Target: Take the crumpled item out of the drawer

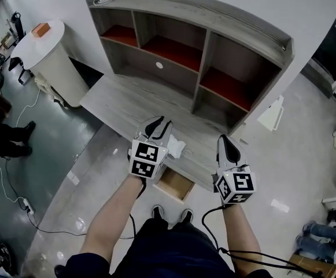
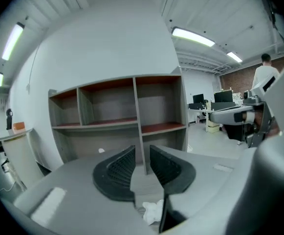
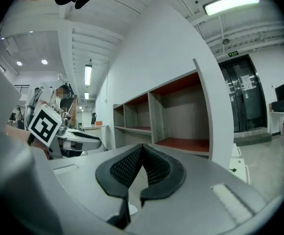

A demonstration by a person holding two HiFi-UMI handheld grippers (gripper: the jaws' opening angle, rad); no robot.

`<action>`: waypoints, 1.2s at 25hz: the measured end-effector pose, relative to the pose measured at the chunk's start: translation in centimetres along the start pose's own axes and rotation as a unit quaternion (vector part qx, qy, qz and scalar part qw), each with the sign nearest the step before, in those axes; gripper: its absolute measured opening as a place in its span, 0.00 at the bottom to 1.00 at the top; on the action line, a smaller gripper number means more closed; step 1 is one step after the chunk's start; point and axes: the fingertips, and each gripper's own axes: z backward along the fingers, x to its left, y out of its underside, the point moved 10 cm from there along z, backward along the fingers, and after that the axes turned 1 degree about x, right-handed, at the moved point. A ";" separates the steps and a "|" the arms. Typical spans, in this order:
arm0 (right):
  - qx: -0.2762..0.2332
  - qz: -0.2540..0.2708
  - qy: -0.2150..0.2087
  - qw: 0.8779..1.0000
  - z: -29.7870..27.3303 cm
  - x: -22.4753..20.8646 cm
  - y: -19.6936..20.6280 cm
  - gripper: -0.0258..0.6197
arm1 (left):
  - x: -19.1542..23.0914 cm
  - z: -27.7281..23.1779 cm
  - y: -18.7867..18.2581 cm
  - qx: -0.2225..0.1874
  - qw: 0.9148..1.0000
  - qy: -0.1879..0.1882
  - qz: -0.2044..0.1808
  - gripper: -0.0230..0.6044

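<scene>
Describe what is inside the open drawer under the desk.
The drawer shows only bare wooden bottom. The left gripper covers its left corner, so that part cannot be seen. The white crumpled item is outside, beside that gripper's fingers.

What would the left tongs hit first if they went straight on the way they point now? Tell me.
Most likely the shelf unit. Its upright divider, between the middle and right compartments, sits right in line with the gap of the left tongs. Nothing shows in between, though depth is hard to judge here.
</scene>
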 end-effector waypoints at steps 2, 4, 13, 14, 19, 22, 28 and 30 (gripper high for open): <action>-0.017 0.008 0.002 1.000 -0.1 0.3 -1.3 0.05 | 0.0 1.7 -1.5 -0.023 1.000 -0.011 -0.006 0.19; -0.030 0.013 0.002 0.999 -0.2 0.6 -2.5 0.05 | -0.1 3.0 -2.4 -0.042 0.999 -0.017 -0.004 0.19; -0.058 0.036 -0.007 0.998 -0.5 2.4 -6.6 0.05 | 0.7 6.6 -5.3 -0.098 0.994 -0.034 0.036 0.13; -0.064 0.038 -0.011 0.997 -0.4 2.6 -7.1 0.05 | 0.9 7.0 -5.5 -0.103 0.993 -0.035 0.041 0.13; -0.087 0.046 -0.018 0.995 0.0 3.2 -8.9 0.05 | 1.5 8.5 -6.6 -0.121 0.990 -0.045 0.048 0.12; -0.090 0.047 -0.022 0.995 0.3 3.5 -9.4 0.05 | 1.8 9.2 -6.7 -0.126 0.989 -0.050 0.052 0.12; -0.097 0.050 -0.029 0.994 0.7 4.0 -10.3 0.05 | 1.8 10.6 -7.3 -0.136 0.987 -0.052 0.065 0.12; -0.098 0.053 -0.031 0.993 0.7 4.1 -10.4 0.05 | 1.7 11.0 -7.3 -0.139 0.987 -0.052 0.067 0.12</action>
